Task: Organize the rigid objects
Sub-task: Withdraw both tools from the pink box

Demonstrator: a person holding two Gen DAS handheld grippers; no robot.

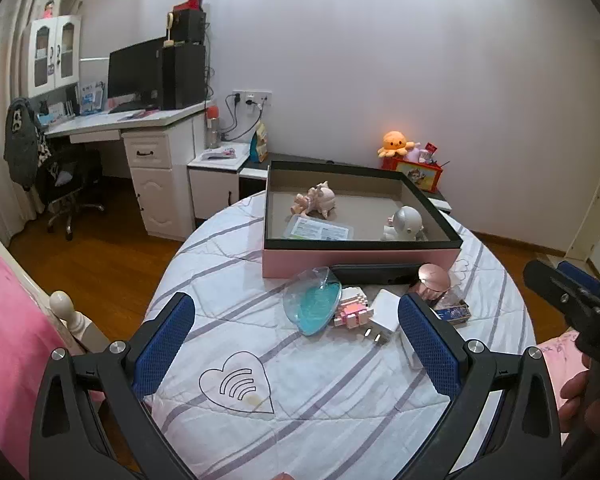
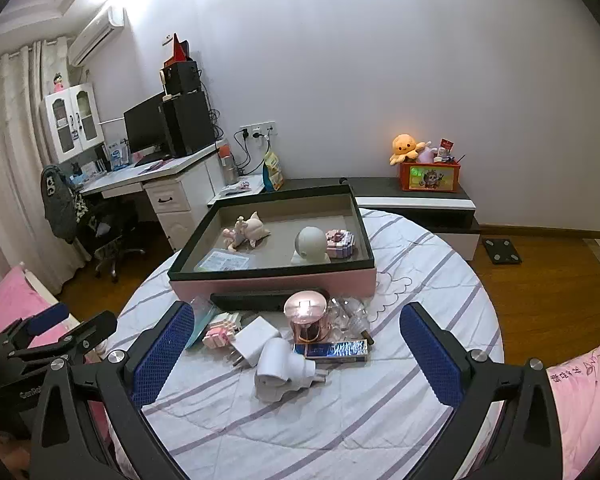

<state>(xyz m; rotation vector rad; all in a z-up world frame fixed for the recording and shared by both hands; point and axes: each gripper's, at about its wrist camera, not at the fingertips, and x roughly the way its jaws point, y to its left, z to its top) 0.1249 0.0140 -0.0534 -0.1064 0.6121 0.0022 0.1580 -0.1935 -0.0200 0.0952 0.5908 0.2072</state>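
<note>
A pink box with a black rim [image 1: 360, 258] [image 2: 276, 280] stands on the round quilted table. Inside lie a shell figurine [image 1: 318, 200] [image 2: 248, 232], a white astronaut figure [image 1: 406, 224] [image 2: 310, 246], a flat plastic packet [image 1: 318, 232] and a pink block toy [image 2: 340, 243]. In front of the box lie a clear heart dish [image 1: 312, 306], a pink block toy [image 1: 352, 312] [image 2: 218, 332], white chargers [image 1: 384, 314] [image 2: 284, 368], a rose-gold jar [image 1: 434, 280] [image 2: 306, 316], a blue packet [image 2: 336, 350] and a black case [image 1: 374, 274]. My left gripper [image 1: 296, 336] and right gripper [image 2: 296, 344] are open and empty, short of the pile.
A desk with monitor and chair [image 1: 140, 92] stands at the left. A low cabinet with a red toy box and orange plush [image 2: 420, 168] stands against the wall. Pink bedding [image 1: 12, 340] lies at the left, pink fabric [image 2: 580, 392] at the right. Wood floor surrounds the table.
</note>
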